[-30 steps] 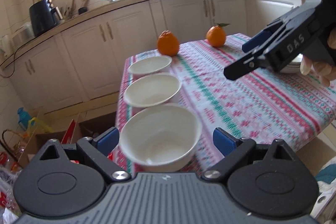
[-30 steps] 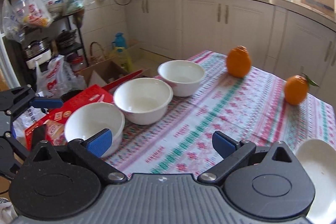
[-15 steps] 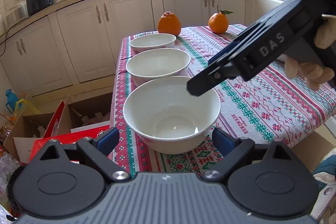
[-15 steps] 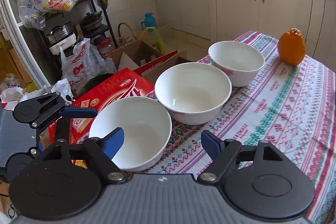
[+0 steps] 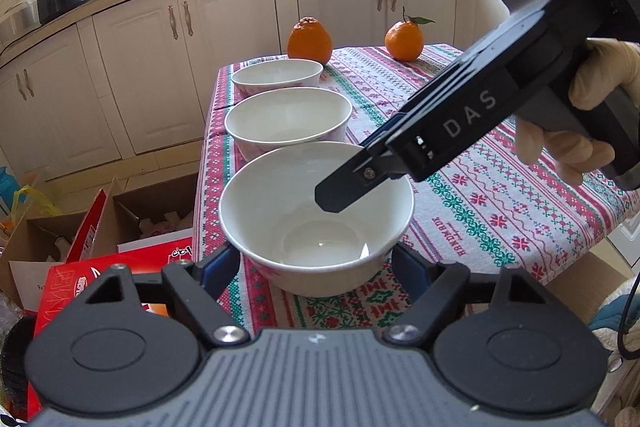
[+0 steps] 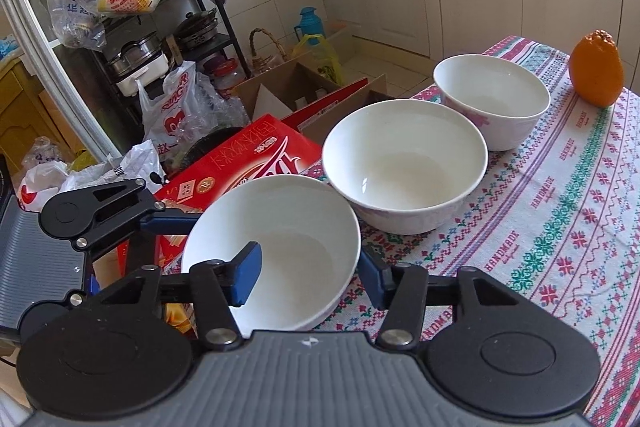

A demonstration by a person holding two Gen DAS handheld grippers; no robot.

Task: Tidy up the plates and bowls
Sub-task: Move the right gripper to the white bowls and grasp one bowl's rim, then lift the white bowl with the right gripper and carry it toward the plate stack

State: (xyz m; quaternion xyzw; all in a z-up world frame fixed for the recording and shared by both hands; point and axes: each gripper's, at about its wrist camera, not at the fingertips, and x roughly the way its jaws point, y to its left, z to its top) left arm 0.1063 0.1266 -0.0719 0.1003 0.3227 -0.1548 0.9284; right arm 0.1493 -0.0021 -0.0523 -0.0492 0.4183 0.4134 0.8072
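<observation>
Three white bowls stand in a row along the table's edge: the near bowl (image 5: 316,215) (image 6: 272,247), the middle bowl (image 5: 288,123) (image 6: 404,163) and the far bowl (image 5: 277,77) (image 6: 492,99). My left gripper (image 5: 316,267) is open, its fingers on either side of the near bowl's base. My right gripper (image 6: 310,277) is open over the same bowl's rim, one finger inside the bowl and one outside. It also shows in the left wrist view (image 5: 340,195).
Two oranges (image 5: 310,41) (image 5: 404,41) sit at the far end of the patterned tablecloth (image 5: 480,195). A red box (image 6: 240,163), cardboard boxes (image 6: 296,91) and bags lie on the floor beside the table. Cabinets stand behind.
Both grippers have moved in on the near bowl. The right gripper's fingers now straddle its rim, and the left gripper's fingers flank its base.
</observation>
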